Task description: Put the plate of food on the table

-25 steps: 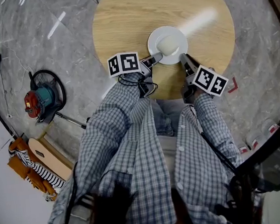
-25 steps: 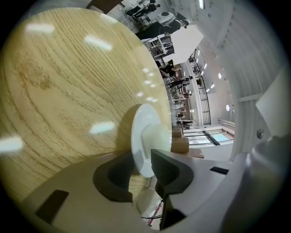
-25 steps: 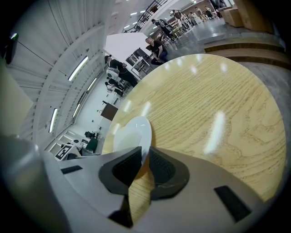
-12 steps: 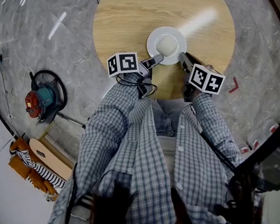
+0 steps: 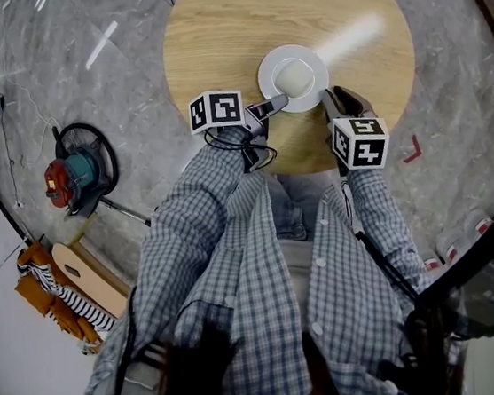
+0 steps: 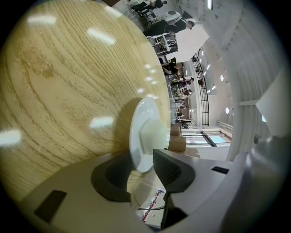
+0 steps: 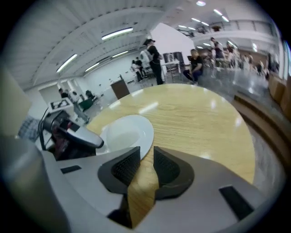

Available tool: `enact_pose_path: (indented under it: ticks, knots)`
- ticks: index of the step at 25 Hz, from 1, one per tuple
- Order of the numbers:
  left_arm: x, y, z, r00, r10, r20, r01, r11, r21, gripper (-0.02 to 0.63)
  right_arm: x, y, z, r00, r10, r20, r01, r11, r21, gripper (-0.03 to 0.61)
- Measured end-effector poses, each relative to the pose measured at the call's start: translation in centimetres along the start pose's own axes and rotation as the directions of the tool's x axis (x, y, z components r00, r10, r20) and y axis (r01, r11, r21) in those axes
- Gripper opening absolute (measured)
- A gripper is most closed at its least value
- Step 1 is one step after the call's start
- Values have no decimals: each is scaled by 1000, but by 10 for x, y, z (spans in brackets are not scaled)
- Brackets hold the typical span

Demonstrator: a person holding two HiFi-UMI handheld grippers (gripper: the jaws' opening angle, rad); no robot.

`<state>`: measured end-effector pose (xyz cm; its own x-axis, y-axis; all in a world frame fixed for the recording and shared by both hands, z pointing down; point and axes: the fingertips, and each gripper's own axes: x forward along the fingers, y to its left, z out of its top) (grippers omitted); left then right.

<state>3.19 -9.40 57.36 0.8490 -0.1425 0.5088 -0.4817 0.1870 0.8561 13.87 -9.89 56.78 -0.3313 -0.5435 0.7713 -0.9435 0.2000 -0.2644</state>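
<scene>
right hand-held gripper (image 7: 146, 153) drew back from plate (image 5: 266, 75) | plate on table (image 5: 226, 25)

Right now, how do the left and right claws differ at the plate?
The left claw straddles the plate rim, jaws wide; the right claw sits just off the rim with only table between narrower jaws. Both are open, neither pinching the plate.

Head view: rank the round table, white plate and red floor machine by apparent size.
1. Round table.
2. White plate and red floor machine look about alike; the machine sits lower, farther from the camera, so unranked.
</scene>
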Motion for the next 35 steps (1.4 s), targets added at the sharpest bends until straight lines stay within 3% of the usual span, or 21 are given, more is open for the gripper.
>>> enact_pose_path:
  ticks: [2, 5, 9, 13, 18, 21, 25, 35]
  knots:
    - [0, 0, 0, 1000, -3, 0, 3, 1000, -3, 132, -4, 12, 1, 1000, -15, -8, 13, 976, -218, 72]
    - [0, 0, 1, 1000, -6, -2, 6, 1000, -3, 132, -6, 47, -7, 999, 29, -42, -44, 892, -450, 72]
    - [0, -1, 1, 1000, -9, -4, 9, 1000, -5, 132, -8, 82, -18, 997, 38, -67, -74, 723, -687, 72]
    - [0, -1, 0, 1000, -15, -8, 15, 1000, -6, 132, -2, 94, -31, 995, 9, -97, -85, 562, -823, 72]
    - [0, 0, 1, 1000, -22, -6, 22, 1000, -10, 132, 9, 99, -39, 994, -45, -104, -79, 384, -920, 72]
    - [0, -1, 1, 1000, -25, -7, 25, 1000, -12, 132, 12, 100, -41, 992, -64, -109, -85, 301, -950, 59]
    - [-1, -1, 1, 999, -31, -12, 31, 999, -12, 132, 11, 101, -41, 991, -66, -113, -91, 268, -959, 54]
    - [-3, 2, -7, 999, -20, -30, 19, 1000, -20, 132, 14, 98, -41, 989, -84, -121, -93, 279, -956, 54]
